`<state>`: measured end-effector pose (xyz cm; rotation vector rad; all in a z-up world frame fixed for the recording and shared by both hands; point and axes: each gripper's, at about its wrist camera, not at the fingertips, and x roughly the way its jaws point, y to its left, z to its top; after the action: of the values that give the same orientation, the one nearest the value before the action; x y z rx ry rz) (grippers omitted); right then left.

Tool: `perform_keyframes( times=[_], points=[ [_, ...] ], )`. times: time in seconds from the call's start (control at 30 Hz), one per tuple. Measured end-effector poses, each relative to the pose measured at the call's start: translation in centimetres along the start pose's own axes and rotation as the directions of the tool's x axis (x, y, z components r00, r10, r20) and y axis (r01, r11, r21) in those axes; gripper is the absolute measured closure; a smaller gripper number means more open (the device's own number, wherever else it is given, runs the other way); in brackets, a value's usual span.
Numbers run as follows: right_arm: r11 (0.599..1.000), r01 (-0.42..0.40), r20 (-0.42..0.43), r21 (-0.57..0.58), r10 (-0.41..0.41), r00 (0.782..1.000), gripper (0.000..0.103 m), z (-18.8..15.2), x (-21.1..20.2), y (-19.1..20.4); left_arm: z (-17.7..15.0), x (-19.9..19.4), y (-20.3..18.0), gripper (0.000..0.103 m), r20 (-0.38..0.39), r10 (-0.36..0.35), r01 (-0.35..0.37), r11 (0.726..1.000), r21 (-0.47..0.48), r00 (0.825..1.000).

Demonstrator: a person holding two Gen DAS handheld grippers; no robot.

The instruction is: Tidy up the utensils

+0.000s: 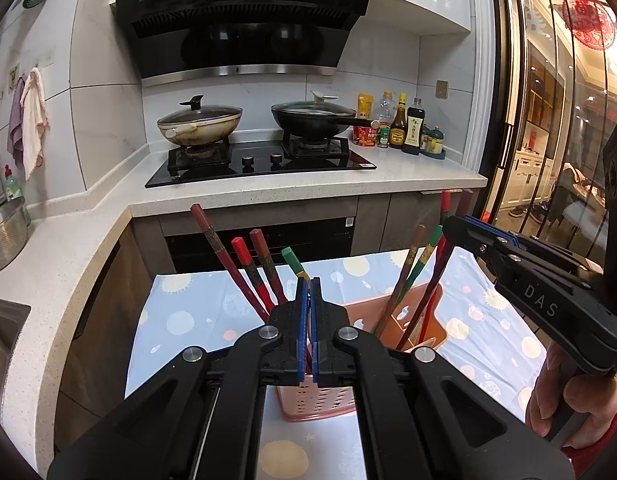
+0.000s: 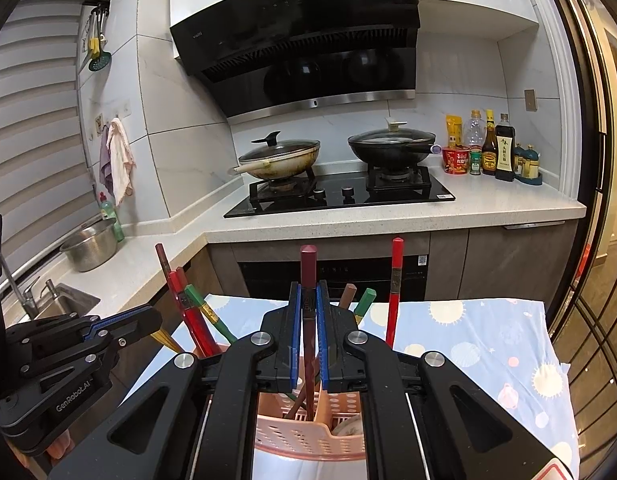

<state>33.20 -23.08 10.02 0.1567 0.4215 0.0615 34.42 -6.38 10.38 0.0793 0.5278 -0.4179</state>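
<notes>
Printed in grey on the black right gripper (image 1: pixel 452 226): "DAS". On the black left gripper (image 2: pixel 158 322), white lettering: "GenRobot.AI". On the slanted black glass range hood (image 2: pixel 308 40), a small brand mark reading roughly "vatti", plus a top sticker showing "19". Chinese characters on the dark soy sauce bottle (image 2: pixel 505 148), too small to read.

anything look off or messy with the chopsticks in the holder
Nothing spilled or broken. The chopsticks in the pink holder lean in different directions instead of standing bunched, and the right tongs grip one dark red chopstick upright over it.
</notes>
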Motion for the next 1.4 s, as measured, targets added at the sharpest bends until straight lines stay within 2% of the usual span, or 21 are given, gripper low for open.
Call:
perform_keyframes(
  times=[0.33, 0.37, 0.4, 0.43, 0.47, 0.6, 0.63, 0.73, 1.03, 1.4],
  points=[
    [1.0, -0.008, -0.021, -0.007, 0.008, 1.0, 0.096, -0.2, 0.1, 0.0, 0.0, 0.2, -0.4, 0.101, -0.006, 0.003, -0.003, 1.0, 0.006, 1.0],
    [1.0, -0.007, -0.016, -0.006, 0.006, 1.0, 0.088, -0.2, -0.1, 0.0, -0.1, 0.2, -0.5, 0.097, -0.005, 0.012, -0.012, 1.0, 0.005, 1.0],
    [1.0, -0.001, -0.013, -0.006, 0.001, 1.0, 0.083, -0.3, -0.3, 0.0, -0.1, 0.2, -0.5, 0.081, -0.008, 0.019, -0.019, 1.0, 0.003, 1.0],
    [1.0, -0.003, -0.005, -0.001, 0.003, 1.0, 0.068, -0.4, -0.7, -0.1, -0.2, 0.2, -0.5, 0.071, -0.006, 0.03, -0.03, 1.0, -0.003, 1.0],
    [1.0, -0.002, 0.005, 0.006, 0.002, 1.0, 0.06, -0.4, -1.1, -0.1, -0.3, 0.0, -0.5, 0.056, 0.003, 0.048, -0.048, 0.999, -0.008, 0.999],
    [1.0, -0.004, -0.003, 0.016, 0.004, 1.0, 0.06, -0.9, -2.4, -0.1, -0.9, -0.8, -0.7, 0.051, 0.011, 0.059, -0.059, 0.998, -0.01, 0.998],
    [1.0, -0.002, -0.008, 0.02, 0.002, 1.0, 0.056, -1.1, -2.8, -0.1, -1.0, -1.0, -0.7, 0.049, 0.011, 0.062, -0.062, 0.998, -0.013, 0.998],
    [1.0, 0.005, -0.025, 0.028, -0.004, 1.0, 0.05, -1.9, -4.2, 0.2, -1.5, -2.0, -1.1, 0.033, 0.023, 0.083, -0.083, 0.996, -0.015, 0.996],
    [0.995, 0.094, -0.054, -0.016, -0.094, 0.994, 0.042, -4.9, -8.9, 1.4, -3.6, -5.9, -2.5, 0.02, 0.048, 0.091, -0.091, 0.996, -0.019, 0.995],
    [0.992, 0.128, -0.118, 0.007, -0.126, 0.985, 0.038, -8.4, -13.2, 1.3, -7.5, -9.1, -3.9, 0.014, 0.018, 0.088, -0.087, 0.996, -0.022, 0.996]
  ],
)
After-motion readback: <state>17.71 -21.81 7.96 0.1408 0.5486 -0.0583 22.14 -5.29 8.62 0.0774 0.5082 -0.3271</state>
